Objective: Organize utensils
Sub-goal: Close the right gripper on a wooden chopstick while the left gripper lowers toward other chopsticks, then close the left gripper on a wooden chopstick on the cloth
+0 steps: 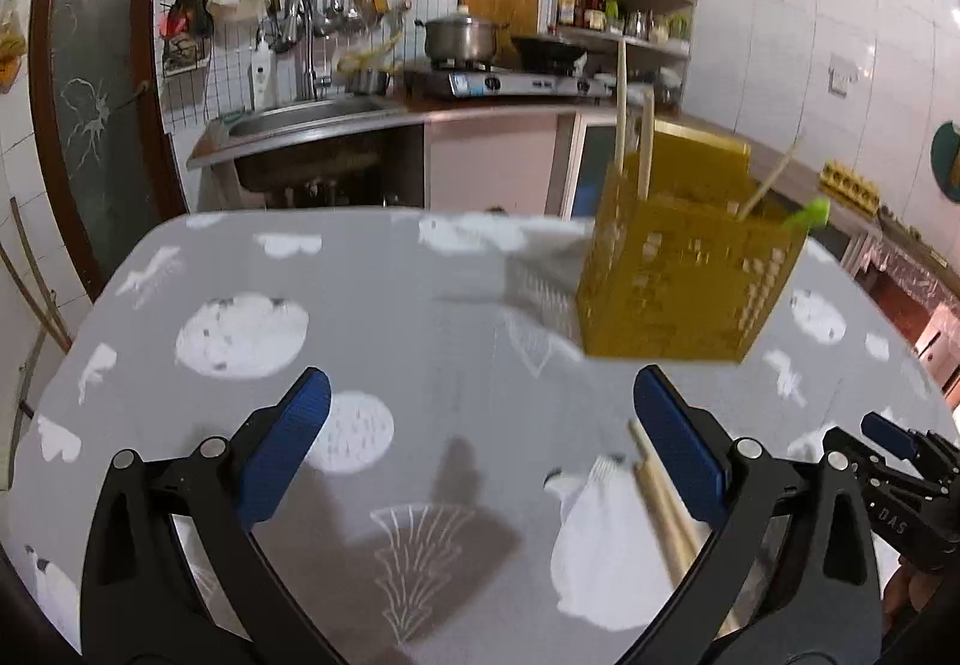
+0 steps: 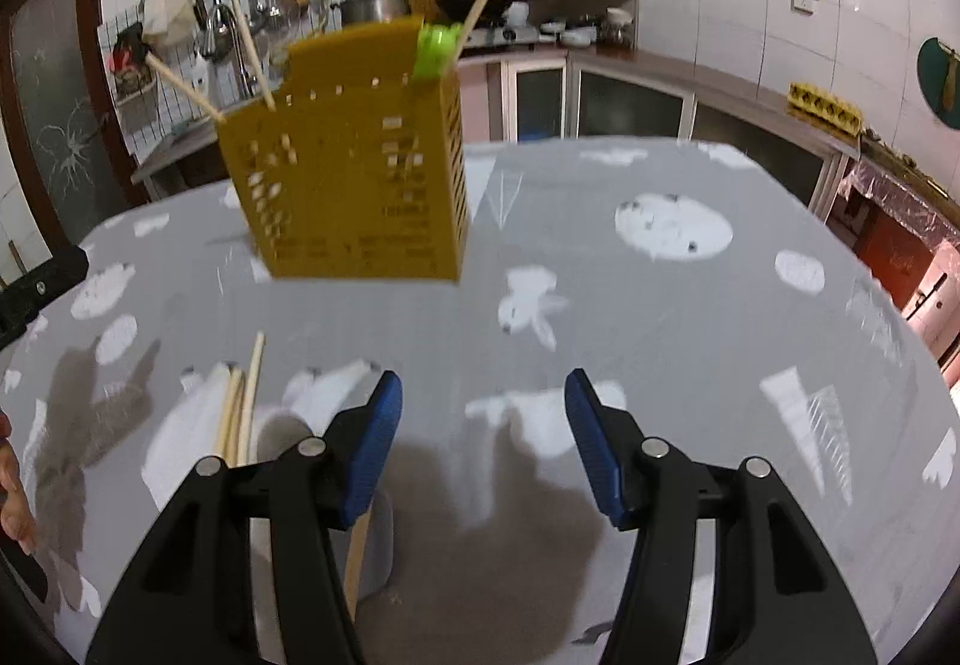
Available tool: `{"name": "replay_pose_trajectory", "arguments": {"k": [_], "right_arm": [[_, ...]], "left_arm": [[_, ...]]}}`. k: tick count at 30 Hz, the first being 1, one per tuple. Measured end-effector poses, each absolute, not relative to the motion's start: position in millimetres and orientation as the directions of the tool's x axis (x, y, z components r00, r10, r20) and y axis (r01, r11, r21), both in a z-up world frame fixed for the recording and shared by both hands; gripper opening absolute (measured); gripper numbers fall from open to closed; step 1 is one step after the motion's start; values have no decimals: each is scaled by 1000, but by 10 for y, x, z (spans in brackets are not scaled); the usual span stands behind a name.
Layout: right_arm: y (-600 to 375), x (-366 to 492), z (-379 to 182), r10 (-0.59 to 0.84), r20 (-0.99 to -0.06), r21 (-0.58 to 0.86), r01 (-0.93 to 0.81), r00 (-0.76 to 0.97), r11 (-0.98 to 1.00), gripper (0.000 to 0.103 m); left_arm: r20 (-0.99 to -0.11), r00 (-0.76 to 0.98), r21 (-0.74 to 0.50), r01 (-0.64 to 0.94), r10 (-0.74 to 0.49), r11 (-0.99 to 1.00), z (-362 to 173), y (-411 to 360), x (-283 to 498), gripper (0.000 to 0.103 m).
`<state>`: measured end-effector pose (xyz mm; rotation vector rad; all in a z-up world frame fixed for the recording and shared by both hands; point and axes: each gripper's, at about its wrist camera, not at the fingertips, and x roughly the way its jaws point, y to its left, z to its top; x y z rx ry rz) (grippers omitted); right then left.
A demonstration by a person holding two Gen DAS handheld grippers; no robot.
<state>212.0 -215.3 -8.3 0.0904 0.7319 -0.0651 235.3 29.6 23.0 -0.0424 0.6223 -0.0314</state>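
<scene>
A yellow perforated utensil holder [image 1: 678, 269] [image 2: 354, 155] stands on the grey patterned table, with a few wooden chopsticks and a green utensil [image 1: 810, 214] [image 2: 437, 50] sticking out of it. More wooden chopsticks [image 1: 663, 503] [image 2: 240, 401] lie loose on the table in front of it. My left gripper [image 1: 480, 425] hangs wide open above the table, its right finger beside the loose chopsticks. My right gripper [image 2: 483, 419] is open with nothing between its blue pads; the loose chopsticks lie to its left. In the left wrist view, the right gripper [image 1: 900, 461] shows at the right edge.
The round table [image 1: 390, 305] [image 2: 690, 317] carries a grey cloth with white prints. Behind it run a counter with a sink [image 1: 312, 116], a gas stove with a pot [image 1: 462, 38], a corner shelf and hanging ladles. A hand [image 2: 12, 491] shows at the left edge.
</scene>
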Motion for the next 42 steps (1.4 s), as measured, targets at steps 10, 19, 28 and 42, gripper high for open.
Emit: {"name": "replay_pose_trajectory", "arguments": {"k": [10, 19, 28, 42], "right_arm": [[-1908, 2153, -156, -28, -703, 36, 74, 710, 997, 56], [-1798, 2297, -308, -6, -760, 40, 56, 650, 998, 18], [-1942, 2340, -285, 58, -753, 124, 55, 656, 991, 7], [-2284, 2301, -245, 12, -735, 108, 99, 678, 989, 7]], "left_arm": [[-628, 778, -26, 9, -24, 1000, -48, 274, 2321, 98], [-657, 754, -13, 29, -31, 999, -142, 70, 2328, 98], [-679, 732, -14, 62, -55, 998, -191, -254, 2341, 98], [-748, 654, -34, 132, -113, 991, -419, -630, 2360, 70]]}}
